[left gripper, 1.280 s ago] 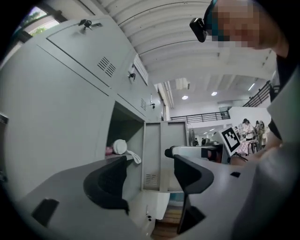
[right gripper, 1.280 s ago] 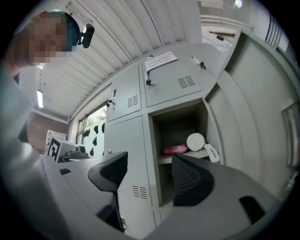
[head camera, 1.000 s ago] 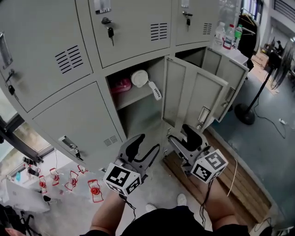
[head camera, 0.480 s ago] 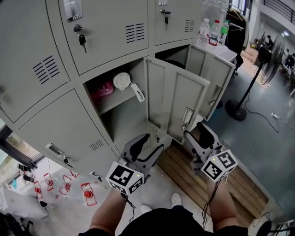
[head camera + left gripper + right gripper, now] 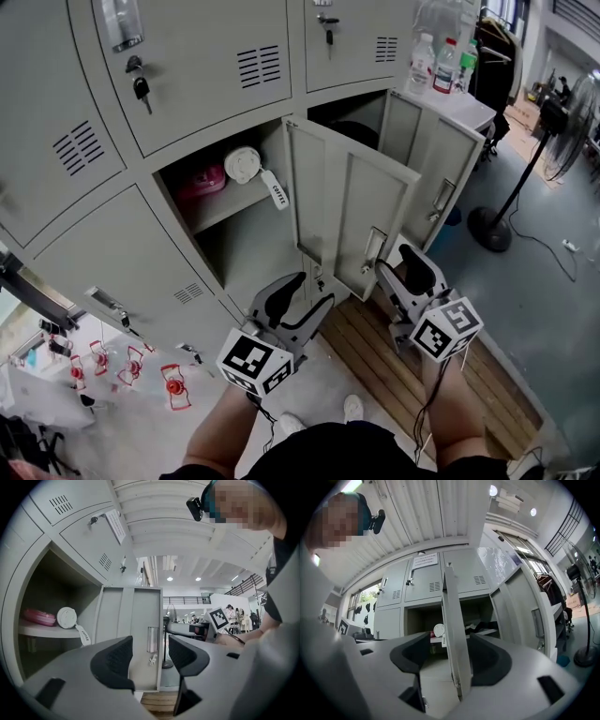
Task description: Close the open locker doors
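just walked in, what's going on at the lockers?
A person with a claw in each hand is at a bank of lockers where two doors stand open. The right claw has the free edge of the nearer open door between its jaws, which are closing but not yet pinching it. The left claw is open and empty, pointed at the same door. The second open door, further right, is untouched.

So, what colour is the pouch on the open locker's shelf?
The pouch is pink, clearest in the head view.
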